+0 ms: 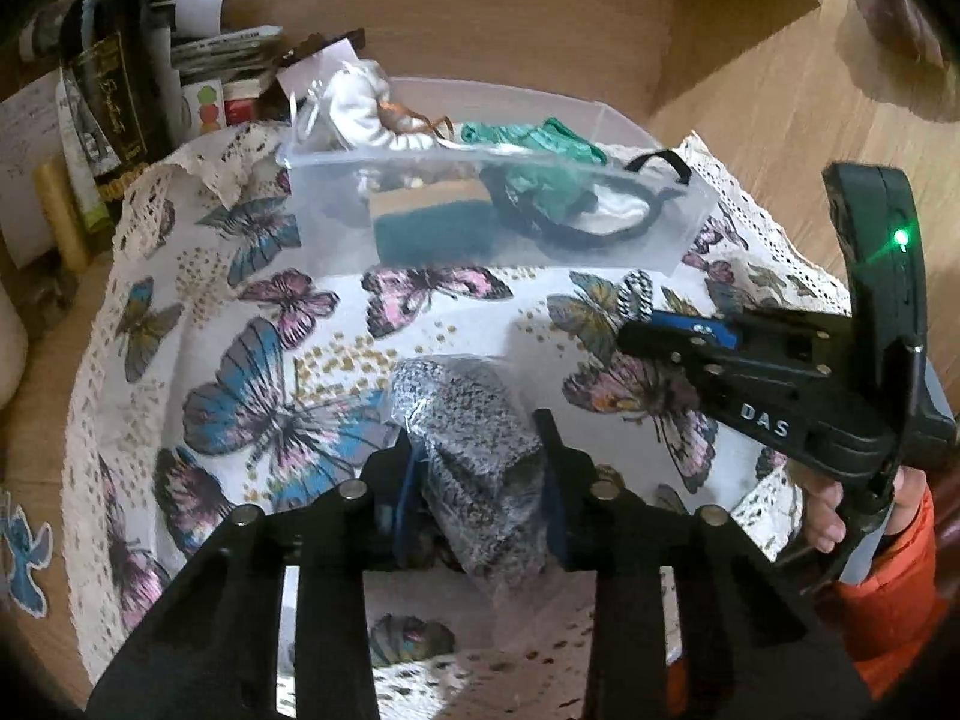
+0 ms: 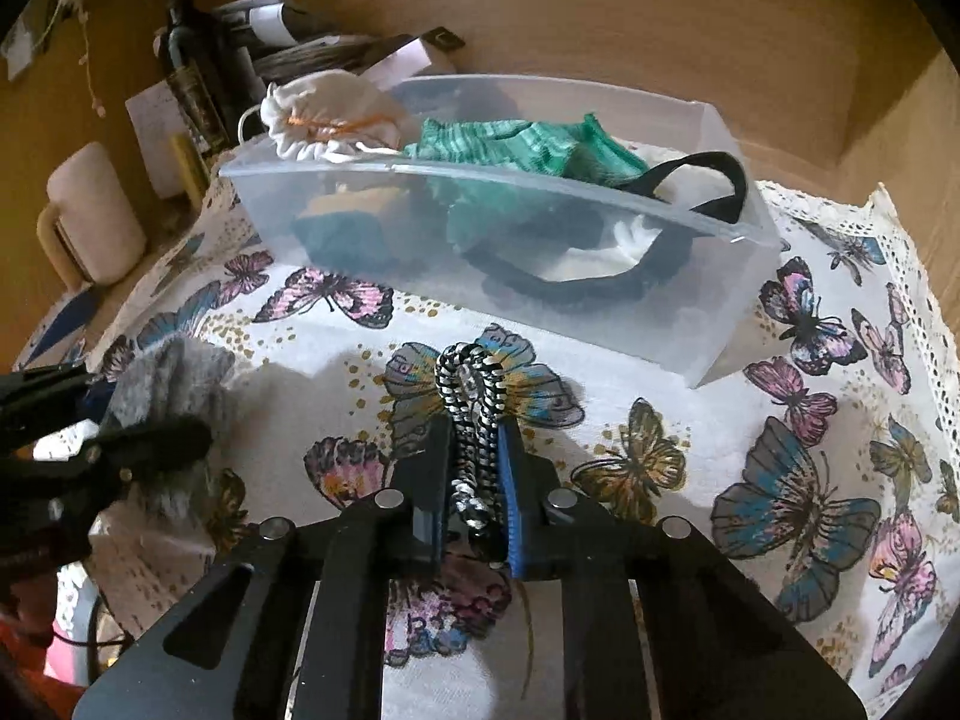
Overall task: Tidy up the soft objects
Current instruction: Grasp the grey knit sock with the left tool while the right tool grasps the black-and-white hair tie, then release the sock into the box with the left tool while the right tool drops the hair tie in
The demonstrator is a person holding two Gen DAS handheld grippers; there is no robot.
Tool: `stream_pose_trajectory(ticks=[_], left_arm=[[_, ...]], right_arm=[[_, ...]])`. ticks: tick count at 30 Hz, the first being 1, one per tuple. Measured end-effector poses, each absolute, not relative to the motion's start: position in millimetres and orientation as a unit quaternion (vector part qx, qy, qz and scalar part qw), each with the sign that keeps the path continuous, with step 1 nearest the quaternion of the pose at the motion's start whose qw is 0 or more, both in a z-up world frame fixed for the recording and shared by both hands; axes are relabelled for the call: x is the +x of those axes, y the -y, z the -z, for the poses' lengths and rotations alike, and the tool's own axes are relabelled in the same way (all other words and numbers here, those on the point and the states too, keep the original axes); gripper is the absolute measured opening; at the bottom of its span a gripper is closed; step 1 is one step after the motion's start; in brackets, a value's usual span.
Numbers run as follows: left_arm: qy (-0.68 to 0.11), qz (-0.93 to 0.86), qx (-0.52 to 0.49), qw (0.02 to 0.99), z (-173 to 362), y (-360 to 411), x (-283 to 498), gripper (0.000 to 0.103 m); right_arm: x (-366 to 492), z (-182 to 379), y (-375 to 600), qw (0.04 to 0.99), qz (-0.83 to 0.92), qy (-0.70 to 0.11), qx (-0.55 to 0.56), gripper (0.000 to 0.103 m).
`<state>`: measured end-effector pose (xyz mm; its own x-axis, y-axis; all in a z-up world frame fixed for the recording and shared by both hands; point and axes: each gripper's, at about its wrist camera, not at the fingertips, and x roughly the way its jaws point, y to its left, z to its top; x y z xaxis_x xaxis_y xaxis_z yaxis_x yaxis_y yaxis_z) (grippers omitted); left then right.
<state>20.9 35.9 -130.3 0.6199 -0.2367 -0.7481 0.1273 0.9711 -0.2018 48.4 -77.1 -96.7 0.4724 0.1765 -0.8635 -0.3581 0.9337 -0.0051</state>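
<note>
My left gripper [image 1: 480, 450] is shut on a grey speckled knit item in a clear bag [image 1: 474, 450], held over the butterfly tablecloth [image 1: 252, 372]; it also shows in the right wrist view [image 2: 174, 390]. My right gripper [image 2: 474, 450] is shut on a black-and-white braided cord [image 2: 471, 396], seen too in the left wrist view [image 1: 636, 294]. A clear plastic box [image 2: 708, 324] beyond both grippers holds a white pouch [image 2: 324, 114], a green knit piece [image 2: 510, 144], a black band [image 2: 708, 180] and a dark teal pad [image 2: 342, 234].
Bottles [image 2: 192, 66], papers and a cream mug [image 2: 90, 216] crowd the far left behind the box. The cloth's lace edge [image 2: 912, 240] marks the table's right side. A wooden wall [image 2: 600, 18] stands behind the box.
</note>
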Motion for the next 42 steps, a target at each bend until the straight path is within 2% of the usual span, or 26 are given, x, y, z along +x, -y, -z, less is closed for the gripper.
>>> stream_pose_trajectory(ticks=[9, 24, 32, 42], left_arm=[[-0.398, 0.098, -0.072, 0.909, 106, -48, 38, 0.03], [-0.309, 0.097, -0.088, 0.942, 35, -57, 80, 0.03], [-0.311, 0.099, -0.087, 0.941, 29, -58, 120, 0.03], [-0.374, 0.113, -0.08, 0.917, 73, -47, 163, 0.031]], right_arm=[[46, 55, 87, 0.882, -0.153, -0.437, -0.082, 0.013], [71, -3, 89, 0.923, -0.142, -0.35, -0.077, 0.013], [104, 11, 84, 0.918, -0.134, -0.362, -0.093, 0.013], [127, 55, 80, 0.895, -0.13, -0.416, -0.097, 0.013]])
